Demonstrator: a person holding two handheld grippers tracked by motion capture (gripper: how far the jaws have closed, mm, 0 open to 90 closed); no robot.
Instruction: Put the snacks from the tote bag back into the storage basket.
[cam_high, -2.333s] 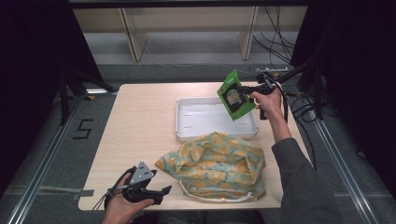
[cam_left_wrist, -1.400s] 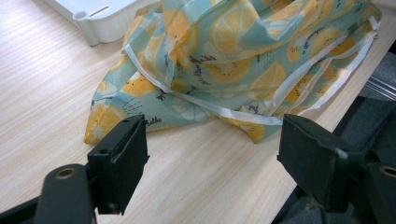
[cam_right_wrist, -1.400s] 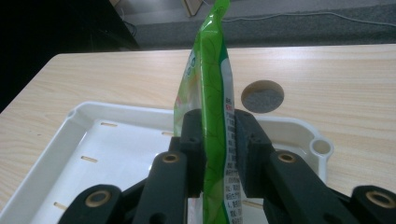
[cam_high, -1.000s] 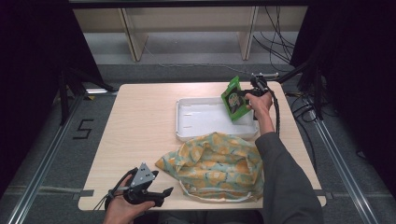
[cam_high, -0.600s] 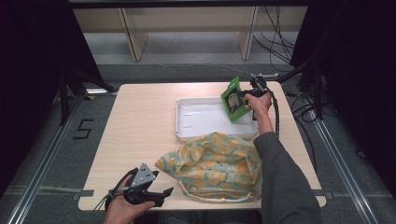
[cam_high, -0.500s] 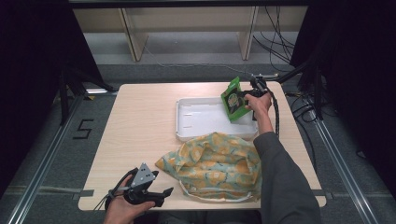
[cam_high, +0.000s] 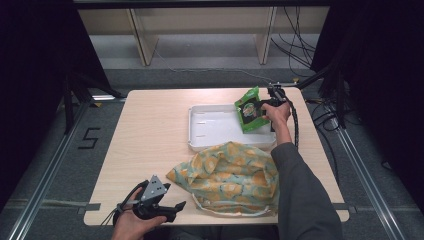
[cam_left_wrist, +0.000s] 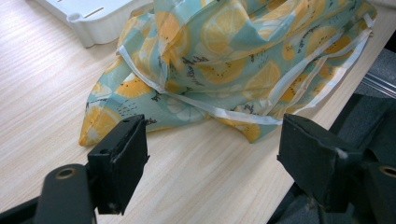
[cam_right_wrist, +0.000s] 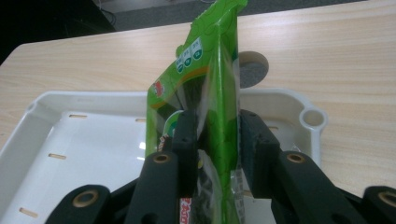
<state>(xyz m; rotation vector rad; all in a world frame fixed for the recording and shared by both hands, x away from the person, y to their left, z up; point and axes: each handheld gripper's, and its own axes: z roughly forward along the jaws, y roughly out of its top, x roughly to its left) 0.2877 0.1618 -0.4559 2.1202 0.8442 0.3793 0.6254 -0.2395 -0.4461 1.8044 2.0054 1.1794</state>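
Observation:
A green snack packet (cam_high: 250, 110) stands on edge over the right end of the white tray (cam_high: 215, 125), with my right gripper (cam_high: 267, 104) shut on it. In the right gripper view both black jaws press the packet (cam_right_wrist: 210, 74) from either side, around my right gripper (cam_right_wrist: 217, 140), with the tray (cam_right_wrist: 70, 135) beneath. A lemon-print cloth bag (cam_high: 230, 177) lies crumpled at the table's front. My left gripper (cam_high: 175, 207) rests open near the front left edge. In the left gripper view my left gripper (cam_left_wrist: 210, 158) faces the bag (cam_left_wrist: 233, 51) with nothing between its jaws.
The tray's corner (cam_left_wrist: 88, 18) lies just behind the bag. A person's sleeve (cam_high: 300, 195) crosses the table's right front. Bare wooden tabletop (cam_high: 150, 135) spreads left of the tray. Cables (cam_high: 295, 125) trail off the right edge.
My right gripper has carried the packet down and slightly left, from above the tray's right edge to low over the tray. Over the last second it barely moved. My left gripper stayed put.

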